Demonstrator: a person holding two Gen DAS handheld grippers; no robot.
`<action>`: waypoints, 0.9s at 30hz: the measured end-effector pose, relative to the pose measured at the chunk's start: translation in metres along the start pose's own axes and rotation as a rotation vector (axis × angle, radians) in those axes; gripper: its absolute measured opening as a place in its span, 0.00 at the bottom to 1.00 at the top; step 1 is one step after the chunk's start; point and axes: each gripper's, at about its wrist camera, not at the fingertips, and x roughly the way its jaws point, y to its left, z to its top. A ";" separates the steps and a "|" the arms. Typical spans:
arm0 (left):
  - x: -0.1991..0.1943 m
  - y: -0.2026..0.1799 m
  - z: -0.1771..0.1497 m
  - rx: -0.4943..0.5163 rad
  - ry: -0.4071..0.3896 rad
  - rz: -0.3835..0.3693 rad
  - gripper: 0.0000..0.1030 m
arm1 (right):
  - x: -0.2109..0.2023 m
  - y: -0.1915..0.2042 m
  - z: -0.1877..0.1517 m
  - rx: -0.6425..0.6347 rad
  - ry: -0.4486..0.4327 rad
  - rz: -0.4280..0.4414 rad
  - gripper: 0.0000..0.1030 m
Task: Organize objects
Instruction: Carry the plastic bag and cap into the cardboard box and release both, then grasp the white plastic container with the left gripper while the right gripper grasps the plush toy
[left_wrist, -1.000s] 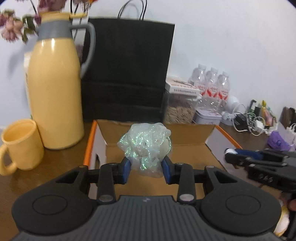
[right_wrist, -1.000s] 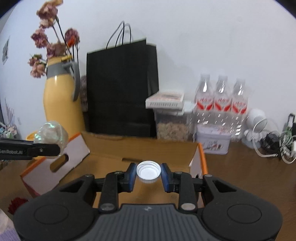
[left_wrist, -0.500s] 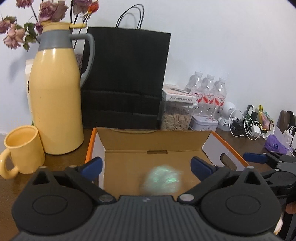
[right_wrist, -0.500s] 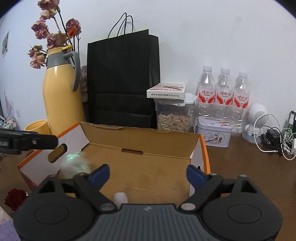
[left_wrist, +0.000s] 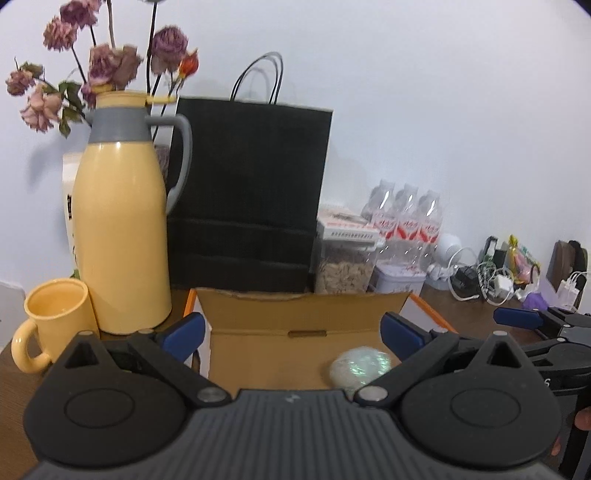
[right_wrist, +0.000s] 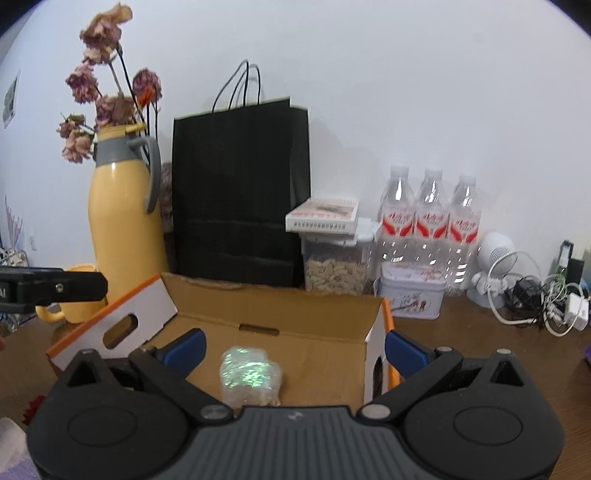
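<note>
Both grippers, left (left_wrist: 291, 334) and right (right_wrist: 293, 345), are hovering empty with jaws spread wide above the open brown cardboard box (right_wrist: 280, 306), where the crumpled iridescent plastic wad (right_wrist: 249, 376) is lying; remaining items are out of view.

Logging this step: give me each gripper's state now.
Left gripper: open, holding nothing.
Right gripper: open, holding nothing.

Each gripper is black plastic: the left gripper (left_wrist: 291, 334) and right gripper (right_wrist: 293, 345) carry blue fingertip pads (left_wrist: 400, 334), two round discs, silver pivot screws (right_wrist: 373, 410) and a ribbed grey housing (small white logo centred).
</note>
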 end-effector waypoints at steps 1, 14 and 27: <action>-0.004 -0.001 0.001 0.001 -0.009 -0.002 1.00 | -0.003 0.000 0.002 0.000 -0.010 0.000 1.00; -0.049 -0.004 0.001 0.008 -0.077 -0.015 1.00 | -0.048 0.015 0.003 -0.046 -0.075 0.025 1.00; -0.095 0.012 -0.077 -0.030 -0.050 0.000 1.00 | -0.099 0.011 -0.062 -0.012 -0.065 0.001 1.00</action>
